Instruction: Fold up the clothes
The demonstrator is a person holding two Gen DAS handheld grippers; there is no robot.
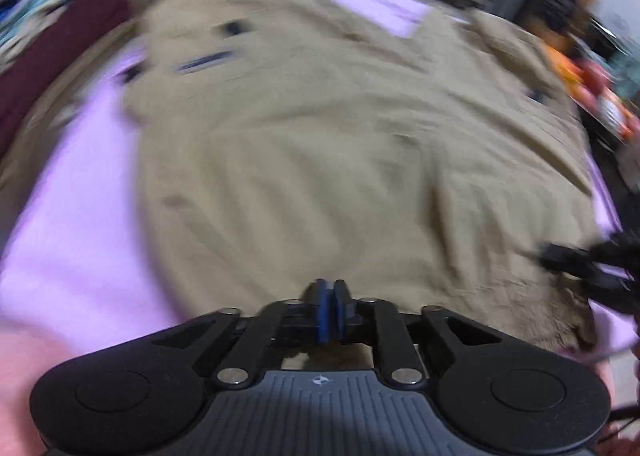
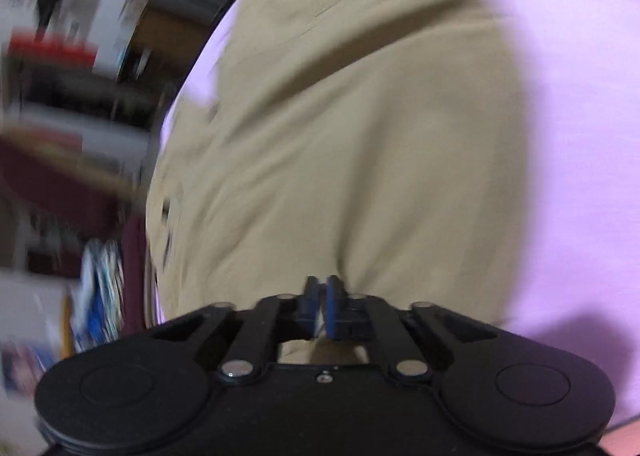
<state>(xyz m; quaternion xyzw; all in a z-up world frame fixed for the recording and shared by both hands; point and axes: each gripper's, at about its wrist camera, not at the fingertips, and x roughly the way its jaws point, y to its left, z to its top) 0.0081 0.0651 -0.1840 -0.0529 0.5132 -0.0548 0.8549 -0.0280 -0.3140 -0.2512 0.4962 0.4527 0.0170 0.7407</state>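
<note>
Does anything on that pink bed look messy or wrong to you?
Nothing looks damaged or spilled. The tan garment lies spread on the pink sheet, wrinkled and a bit crooked, as unfolded clothes are. Both views are blurred, so small flaws could go unseen.

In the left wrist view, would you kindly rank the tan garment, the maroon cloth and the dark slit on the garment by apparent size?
1. Tan garment, by far the largest.
2. Maroon cloth, at the blurred left edge.
3. Dark slit, the smallest.
</note>
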